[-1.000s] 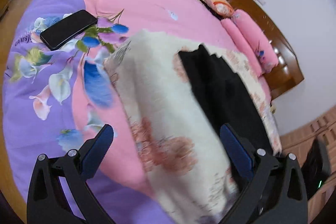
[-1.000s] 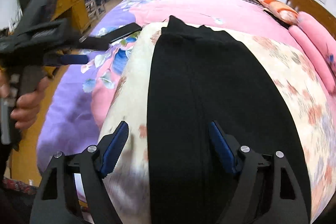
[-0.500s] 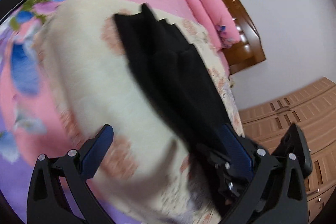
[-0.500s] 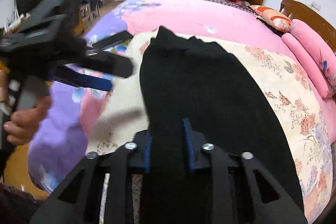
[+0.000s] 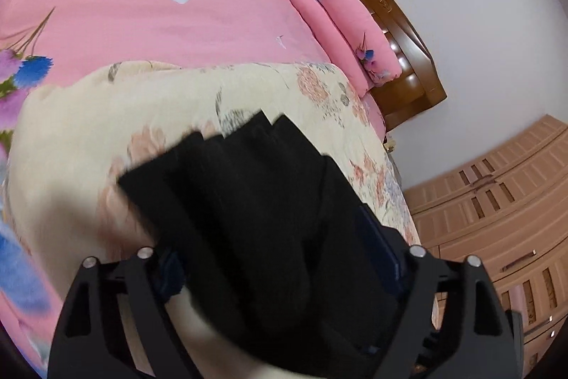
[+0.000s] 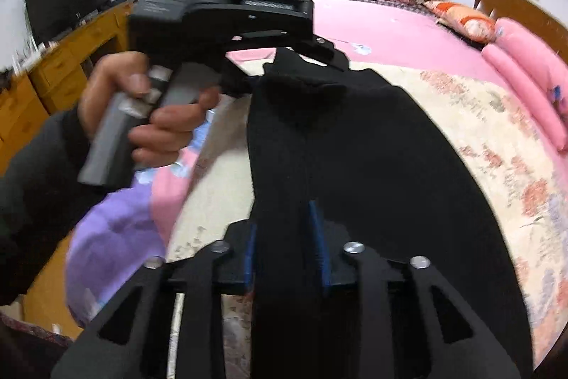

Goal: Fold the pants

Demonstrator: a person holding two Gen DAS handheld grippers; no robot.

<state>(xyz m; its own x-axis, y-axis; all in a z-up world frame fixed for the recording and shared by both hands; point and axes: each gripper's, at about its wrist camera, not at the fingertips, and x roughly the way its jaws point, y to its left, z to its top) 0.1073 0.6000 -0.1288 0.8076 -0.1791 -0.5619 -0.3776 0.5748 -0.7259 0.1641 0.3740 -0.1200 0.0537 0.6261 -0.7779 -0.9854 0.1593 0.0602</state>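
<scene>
Right wrist view alone shows the person's hand [image 6: 142, 116] driving the left gripper [image 6: 269, 77]. Black pants [image 6: 372, 166] lie on the cream blanket [image 5: 106, 130], bare blanket around them. Right gripper [image 6: 284, 251] is pinched tight on pants fabric, as 0.5 s ago. Left gripper [image 5: 280, 258], empty then, now straddles bunched pants; grip unclear.

Pants [image 5: 269, 219] hide left gripper [image 5: 280, 258] fingers [image 5: 381, 244]; near blanket [image 5: 71, 187] corner blurred.
</scene>
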